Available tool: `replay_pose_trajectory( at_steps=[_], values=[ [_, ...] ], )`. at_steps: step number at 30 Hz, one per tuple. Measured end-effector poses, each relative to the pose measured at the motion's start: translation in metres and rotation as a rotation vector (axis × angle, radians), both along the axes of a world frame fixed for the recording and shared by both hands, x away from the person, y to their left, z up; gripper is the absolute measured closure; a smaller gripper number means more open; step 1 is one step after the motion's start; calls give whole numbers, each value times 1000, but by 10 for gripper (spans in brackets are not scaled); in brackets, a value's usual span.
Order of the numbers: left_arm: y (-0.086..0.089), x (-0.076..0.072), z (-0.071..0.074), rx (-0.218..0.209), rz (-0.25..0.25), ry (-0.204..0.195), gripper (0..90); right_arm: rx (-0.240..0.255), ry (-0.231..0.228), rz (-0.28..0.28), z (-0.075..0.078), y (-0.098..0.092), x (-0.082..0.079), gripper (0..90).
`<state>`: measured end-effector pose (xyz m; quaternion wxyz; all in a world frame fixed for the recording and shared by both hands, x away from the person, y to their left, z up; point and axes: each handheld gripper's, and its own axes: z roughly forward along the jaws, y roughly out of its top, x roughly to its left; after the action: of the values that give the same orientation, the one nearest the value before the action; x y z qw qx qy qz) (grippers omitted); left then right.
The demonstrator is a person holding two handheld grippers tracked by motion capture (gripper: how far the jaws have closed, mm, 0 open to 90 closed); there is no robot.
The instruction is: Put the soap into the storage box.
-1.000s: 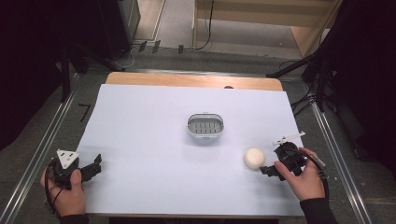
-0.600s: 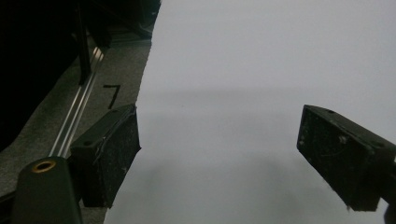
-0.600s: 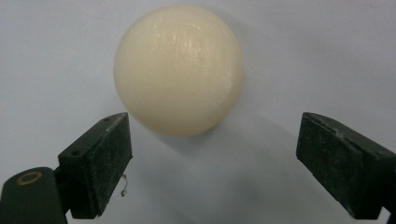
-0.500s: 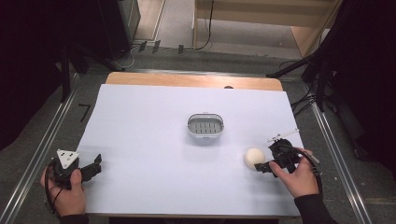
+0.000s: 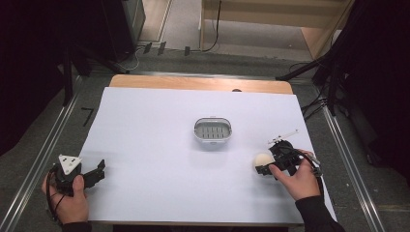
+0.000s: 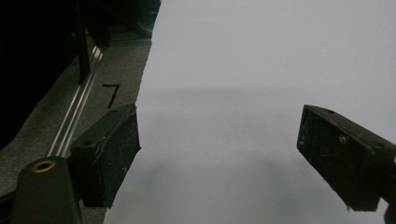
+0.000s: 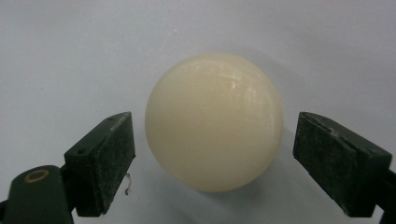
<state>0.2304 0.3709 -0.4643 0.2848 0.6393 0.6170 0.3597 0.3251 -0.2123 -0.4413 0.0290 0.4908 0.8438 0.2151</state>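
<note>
Left gripper view, black "7" (image 6: 111, 93) on floor

In the high view, the right gripper (image 5: 265, 167) covers the near right side of the cream ball (image 5: 261, 159), and the contact between ball and sheet is hidden. The holding hand (image 5: 299, 180) conceals most of the gripper body. The slotted floor of the grey basket (image 5: 212, 131) is too small to resolve in detail. A dark mark (image 5: 236, 90) on the far wooden table edge (image 5: 145, 82) is too small to identify. Both forearms are cut off by the near picture edge. In the left gripper view, the right pad (image 6: 343, 158) is cropped by the picture edge.
</note>
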Motion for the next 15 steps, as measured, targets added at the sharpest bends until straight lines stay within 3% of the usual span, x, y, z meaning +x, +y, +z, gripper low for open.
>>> replay_pose_trajectory(
  at_steps=[15],
  values=[
    [0,0,0,-2,0,-1,141,-52,3,-48,-9,13,6,198]
  ],
)
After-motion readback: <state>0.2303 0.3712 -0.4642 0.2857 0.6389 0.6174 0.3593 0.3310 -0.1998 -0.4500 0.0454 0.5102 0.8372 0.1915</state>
